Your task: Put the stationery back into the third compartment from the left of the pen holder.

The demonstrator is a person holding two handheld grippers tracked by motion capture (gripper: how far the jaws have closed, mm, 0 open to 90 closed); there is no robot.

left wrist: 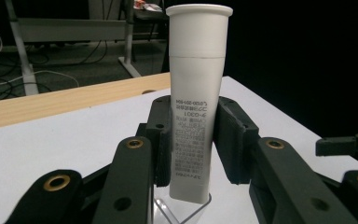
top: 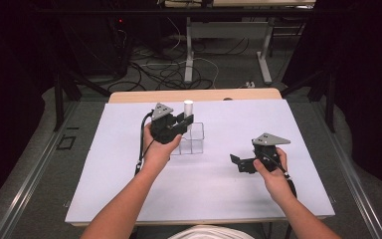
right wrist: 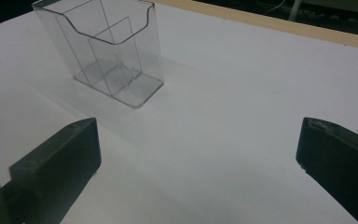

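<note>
One white tube (left wrist: 198, 102) stands upright, clenched between the pads of the left gripper (top: 183, 123), its lower end at the rim of the single clear plastic organizer (right wrist: 107, 51) toward the far middle of the white table (top: 129, 189). The right gripper (top: 238, 163) hovers well to the right and nearer, jaws spread wide with nothing between them. That makes two grippers, one tube, one organizer.
</note>
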